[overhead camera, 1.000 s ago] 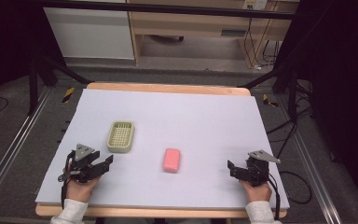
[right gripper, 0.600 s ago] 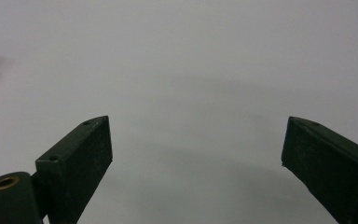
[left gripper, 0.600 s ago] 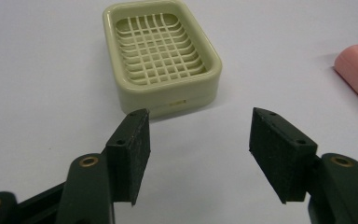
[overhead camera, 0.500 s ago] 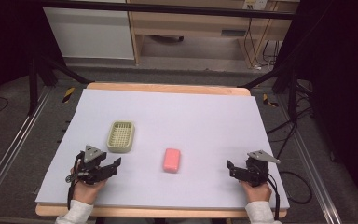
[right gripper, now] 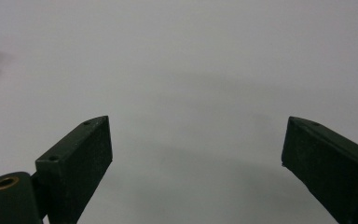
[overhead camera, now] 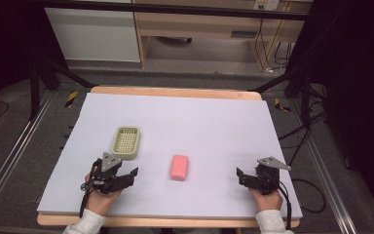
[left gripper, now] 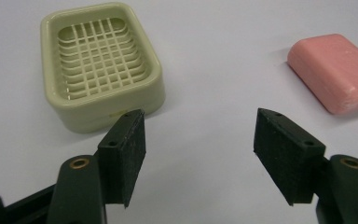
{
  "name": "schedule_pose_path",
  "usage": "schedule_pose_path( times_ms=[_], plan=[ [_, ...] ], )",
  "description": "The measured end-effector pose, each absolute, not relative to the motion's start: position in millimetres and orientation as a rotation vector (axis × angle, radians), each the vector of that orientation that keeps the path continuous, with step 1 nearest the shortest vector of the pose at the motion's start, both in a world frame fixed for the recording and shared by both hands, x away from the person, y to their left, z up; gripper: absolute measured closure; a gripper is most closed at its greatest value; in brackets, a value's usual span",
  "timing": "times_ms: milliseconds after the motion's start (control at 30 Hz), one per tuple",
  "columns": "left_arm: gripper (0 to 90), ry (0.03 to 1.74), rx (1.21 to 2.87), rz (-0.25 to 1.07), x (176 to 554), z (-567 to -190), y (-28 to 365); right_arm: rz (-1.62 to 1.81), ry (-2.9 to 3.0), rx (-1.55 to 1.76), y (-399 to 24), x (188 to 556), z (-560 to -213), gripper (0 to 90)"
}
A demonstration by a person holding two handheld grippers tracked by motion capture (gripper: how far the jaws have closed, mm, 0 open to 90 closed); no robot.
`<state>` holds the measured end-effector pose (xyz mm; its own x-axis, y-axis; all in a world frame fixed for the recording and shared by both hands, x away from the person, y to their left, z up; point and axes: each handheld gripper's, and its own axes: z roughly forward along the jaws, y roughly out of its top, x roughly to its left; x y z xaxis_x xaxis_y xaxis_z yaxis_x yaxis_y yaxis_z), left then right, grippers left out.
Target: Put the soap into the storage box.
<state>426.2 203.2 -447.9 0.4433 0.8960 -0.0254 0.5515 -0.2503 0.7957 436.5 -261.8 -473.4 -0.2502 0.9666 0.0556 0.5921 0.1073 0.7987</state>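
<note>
Two things lie on the white table (overhead camera: 214,122). At left, the left gripper (overhead camera: 126,176), jaws just opening and empty, points near the pale-green ribbed soap dish (overhead camera: 126,142), which holds nothing. The smooth pink soap bar (overhead camera: 179,166) lies between. The right gripper (overhead camera: 241,176) stands released.

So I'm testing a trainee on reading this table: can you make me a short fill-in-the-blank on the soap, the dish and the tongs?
1. The soap bar on the table is ____ in colour.
2. The soap dish has a ____ bottom and holds nothing.
3. The soap bar lies on the table, ____ the soap dish.
4. The left tongs have just been opening, with ____ between their jaws.

Missing words: pink; grid (slatted); beside (apart from); nothing
</note>
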Motion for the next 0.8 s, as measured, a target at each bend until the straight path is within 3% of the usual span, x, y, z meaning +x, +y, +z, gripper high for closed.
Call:
schedule_pose_path(
  times_ms=[800],
  plan=[
    [28.0, 1.186, 1.960, 0.545, 444, -429, 169, 0.998, 1.904, 1.519, -262, 437, -474, 8.6]
  ],
)
